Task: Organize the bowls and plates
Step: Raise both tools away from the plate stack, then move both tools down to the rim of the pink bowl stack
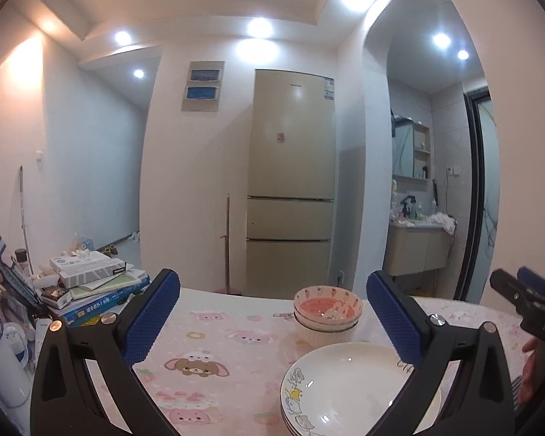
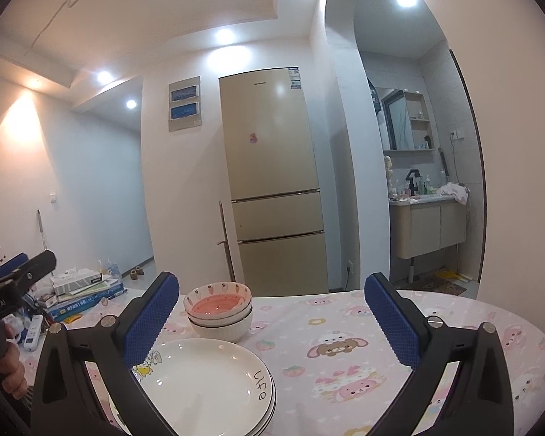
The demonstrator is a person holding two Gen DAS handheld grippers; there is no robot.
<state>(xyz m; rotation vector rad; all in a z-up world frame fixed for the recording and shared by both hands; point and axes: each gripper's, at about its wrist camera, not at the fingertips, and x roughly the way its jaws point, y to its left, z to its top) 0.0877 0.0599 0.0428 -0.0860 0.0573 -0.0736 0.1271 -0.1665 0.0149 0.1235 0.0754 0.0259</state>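
Observation:
A stack of white plates [image 1: 348,388] with cartoon prints lies on the pink tablecloth [image 1: 214,356]; it also shows in the right wrist view [image 2: 207,385]. Behind it stands a stack of bowls [image 1: 327,312], the top one pink inside with a strawberry rim, also in the right wrist view [image 2: 219,310]. My left gripper [image 1: 272,312] is open and empty above the table, with the plates by its right finger. My right gripper [image 2: 272,312] is open and empty, with the plates by its left finger. Each gripper shows at the edge of the other's view.
A pile of books and boxes [image 1: 91,283] sits at the table's left, with a white mug [image 1: 0,359] and small items. A remote [image 2: 32,330] lies near the books. A fridge [image 1: 290,181] and a broom stand beyond the table.

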